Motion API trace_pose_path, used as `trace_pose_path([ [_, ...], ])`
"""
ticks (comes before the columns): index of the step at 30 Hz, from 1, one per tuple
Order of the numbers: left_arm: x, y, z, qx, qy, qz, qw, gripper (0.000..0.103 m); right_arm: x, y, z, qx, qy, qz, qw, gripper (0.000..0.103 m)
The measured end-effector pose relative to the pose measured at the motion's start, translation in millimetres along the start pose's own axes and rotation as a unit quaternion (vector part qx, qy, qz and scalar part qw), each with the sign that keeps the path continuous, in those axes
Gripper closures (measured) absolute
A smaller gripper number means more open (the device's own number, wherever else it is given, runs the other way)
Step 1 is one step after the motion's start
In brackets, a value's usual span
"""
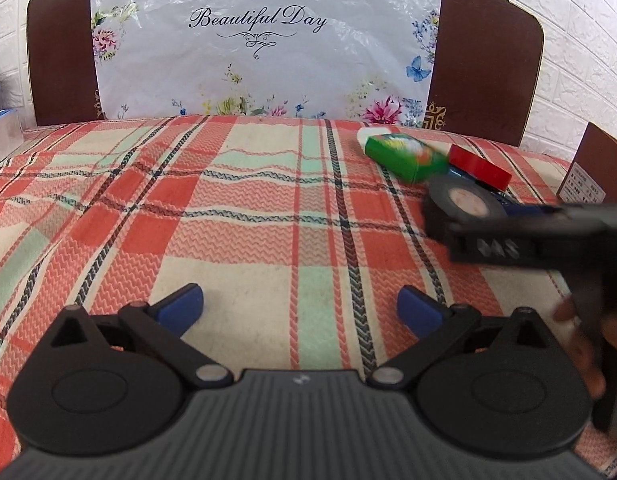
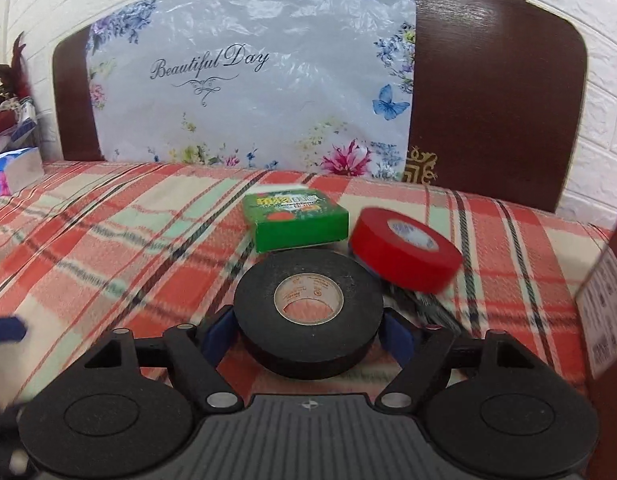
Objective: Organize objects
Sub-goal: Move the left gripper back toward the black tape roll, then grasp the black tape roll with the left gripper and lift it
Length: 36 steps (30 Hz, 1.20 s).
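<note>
My right gripper (image 2: 308, 330) is shut on a black tape roll (image 2: 308, 308), its blue pads (image 2: 218, 334) pressed on both sides, held flat just above the plaid bedspread. Behind it lie a green box (image 2: 298, 220) and a tilted red tape roll (image 2: 406, 250). In the left wrist view the black tape roll (image 1: 464, 200), green box (image 1: 404, 158) and red tape roll (image 1: 480, 166) sit at the right, with the right gripper (image 1: 440, 216) reaching in. My left gripper (image 1: 300, 308) is open and empty over the bedspread (image 1: 228, 220).
A brown headboard (image 1: 60, 64) with a floral "Beautiful Day" plastic sheet (image 1: 264, 40) stands behind the bed. A brown board with a label (image 1: 588, 172) is at the right edge. Boxes and clutter (image 2: 12, 160) sit at the far left.
</note>
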<state>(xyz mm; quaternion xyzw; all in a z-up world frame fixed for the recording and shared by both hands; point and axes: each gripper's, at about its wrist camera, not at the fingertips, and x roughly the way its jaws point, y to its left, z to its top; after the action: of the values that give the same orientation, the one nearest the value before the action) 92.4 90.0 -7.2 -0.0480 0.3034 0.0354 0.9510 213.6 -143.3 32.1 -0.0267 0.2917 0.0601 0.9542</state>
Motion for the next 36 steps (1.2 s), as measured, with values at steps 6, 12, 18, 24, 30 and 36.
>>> trace_pose_path([
  [6,0.6,-1.9,-0.1,0.008,0.003,0.003,1.0000,0.000,-69.1,-8.8,-48.9,0.004,0.006,-0.001,1.000,0.028],
  [12,-7.8,-20.0,1.8,0.040,0.031,-0.016,0.9986,0.008,-139.3,-15.4,-97.9,0.024,0.012,-0.028,0.999,0.028],
  [18,-59.4,-91.7,6.2,0.094,0.056,-0.165,0.9803,0.016,-164.8,-21.7,-115.1,0.038,0.006,-0.046,0.998,0.026],
  [24,-58.3,-140.6,-3.2,0.138,0.129,-0.185,0.9643,0.026,-159.5,-22.7,-114.8,0.033,0.007,-0.044,0.998,0.023],
  [30,-42.3,-135.4,-5.6,0.065,0.176,-0.208,0.9600,0.070,-158.4,-26.3,-113.8,0.031,-0.002,-0.024,0.999,0.034],
  [36,-79.3,-158.3,26.9,0.083,0.123,-0.221,0.9638,0.070,-185.9,-35.0,-105.3,0.037,-0.083,-0.041,0.995,0.035],
])
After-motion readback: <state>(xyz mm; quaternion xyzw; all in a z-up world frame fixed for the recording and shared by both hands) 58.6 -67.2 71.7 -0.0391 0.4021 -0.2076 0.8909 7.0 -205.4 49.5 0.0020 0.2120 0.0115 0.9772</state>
